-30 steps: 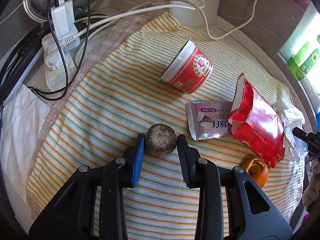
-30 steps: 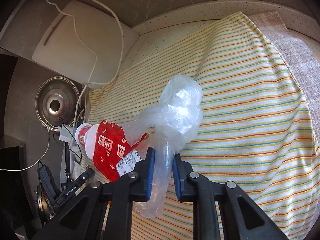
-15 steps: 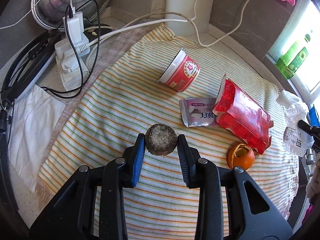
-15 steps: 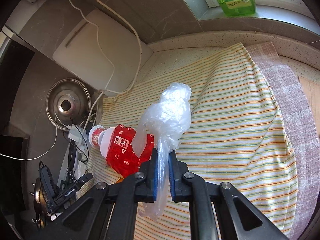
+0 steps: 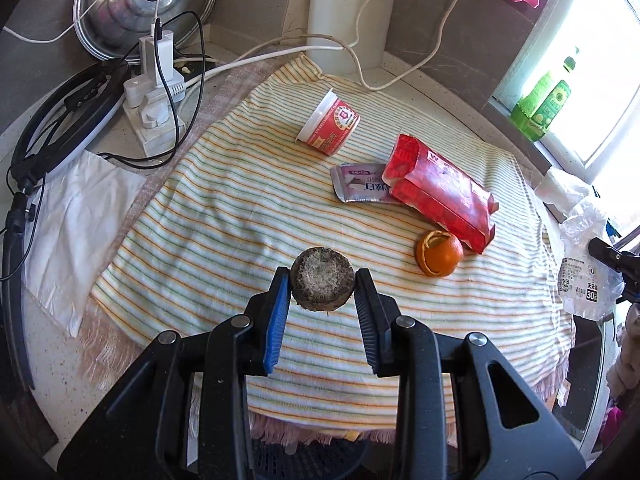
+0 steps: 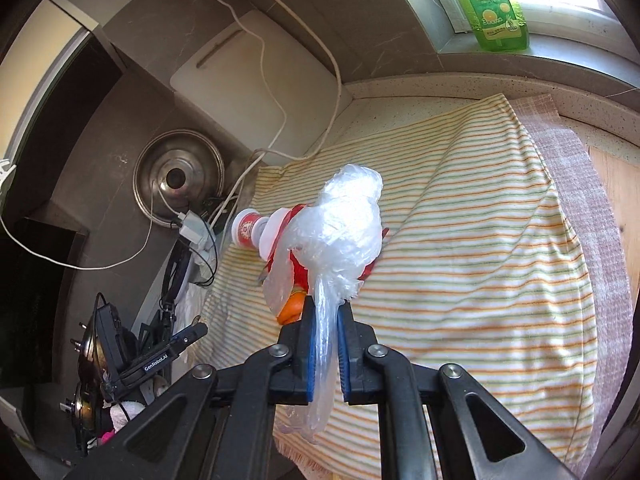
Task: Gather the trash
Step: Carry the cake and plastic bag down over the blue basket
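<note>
Trash lies scattered on a striped cloth (image 5: 224,184) spread over the worktop (image 5: 60,380), and two pieces are already picked up. The left tongs (image 5: 322,285) are clamped on a round brown lump (image 5: 322,283), rough and fibrous on top, held clear above the cloth. The right tongs (image 6: 325,316) are pressed together on the twisted neck of a clear plastic bag (image 6: 344,228), which balloons out ahead of them, also off the cloth.

The step in hand looks like carrying these two pieces away for disposal. No bin can be made out for certain in either view, so the next move calls for finding one, bringing each piece over it, and only then letting go. The bag is light and floppy, so it may cling to the pads on release.

Four pieces remain on the cloth, counted from the left wrist view: one red and white cup (image 5: 329,127) lying on its side, one flat silver-pink sachet (image 5: 360,189), one red snack packet (image 5: 440,196) partly over the sachet, and one half-peeled orange (image 5: 439,254) just beside the packet.

Behind the cloth sit a metal lid (image 5: 144,4), a white power strip with plugs (image 5: 154,96), and a green bottle (image 6: 490,4) on the window sill.
</note>
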Tool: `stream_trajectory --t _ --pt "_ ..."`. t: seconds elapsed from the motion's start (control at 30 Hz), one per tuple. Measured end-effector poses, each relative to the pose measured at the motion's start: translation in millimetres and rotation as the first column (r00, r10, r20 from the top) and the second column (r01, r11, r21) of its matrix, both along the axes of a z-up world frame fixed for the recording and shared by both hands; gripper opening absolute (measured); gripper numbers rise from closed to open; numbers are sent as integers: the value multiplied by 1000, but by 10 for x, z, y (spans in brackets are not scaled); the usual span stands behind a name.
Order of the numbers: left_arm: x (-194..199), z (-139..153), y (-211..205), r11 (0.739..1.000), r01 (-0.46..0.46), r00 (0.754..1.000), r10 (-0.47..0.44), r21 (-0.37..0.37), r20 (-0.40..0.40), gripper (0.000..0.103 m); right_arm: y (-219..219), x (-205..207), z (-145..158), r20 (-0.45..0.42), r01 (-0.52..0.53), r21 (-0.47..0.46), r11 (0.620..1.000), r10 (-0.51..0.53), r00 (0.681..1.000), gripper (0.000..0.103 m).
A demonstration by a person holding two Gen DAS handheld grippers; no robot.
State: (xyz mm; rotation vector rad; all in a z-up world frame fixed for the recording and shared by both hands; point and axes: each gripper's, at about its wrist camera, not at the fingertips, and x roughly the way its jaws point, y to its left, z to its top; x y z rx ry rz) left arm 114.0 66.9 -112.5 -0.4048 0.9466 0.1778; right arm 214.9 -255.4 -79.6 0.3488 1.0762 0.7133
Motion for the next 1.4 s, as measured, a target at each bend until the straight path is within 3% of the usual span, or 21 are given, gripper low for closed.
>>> stream_trajectory --t 0.6,1.03,1.4 --pt "-914 -37 -202 993 96 995 -95 -76 11 32 407 -1207 -59 -15 -139 -50 989 139 990 7" --pt "-1437 -437 -395 982 155 984 -163 -110 -70 32 653 -1901 -475 -75 -231 -125 965 223 972 7" --pt "-1692 -836 -579 972 190 966 -210 -135 -150 32 760 -2256 -806 -111 -271 -203 941 253 961 7"
